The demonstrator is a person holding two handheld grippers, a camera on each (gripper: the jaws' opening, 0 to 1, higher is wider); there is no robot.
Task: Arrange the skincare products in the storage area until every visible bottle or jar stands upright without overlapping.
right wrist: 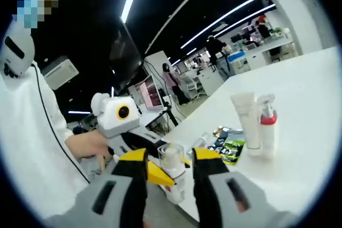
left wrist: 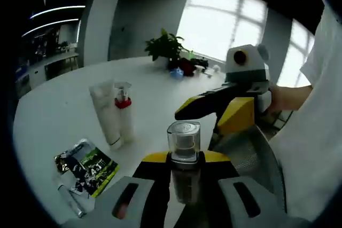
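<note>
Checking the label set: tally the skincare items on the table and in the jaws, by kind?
Tubes: 1, white tube standing on its cap
Pump bottles: 1, red-collared pump bottle
Clear-capped bottles: 1, clear-capped bottle between the jaws
Sachets: 1, green-and-black sachet lying flat
Total: 4

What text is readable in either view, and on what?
None reads for certain.
Green and black sachet on the table: large white characters, too blurred to quote.
White tube: no legible print.
Red-collared pump bottle: no legible print.
Clear-capped bottle between the left gripper jaws: no label seen.
</note>
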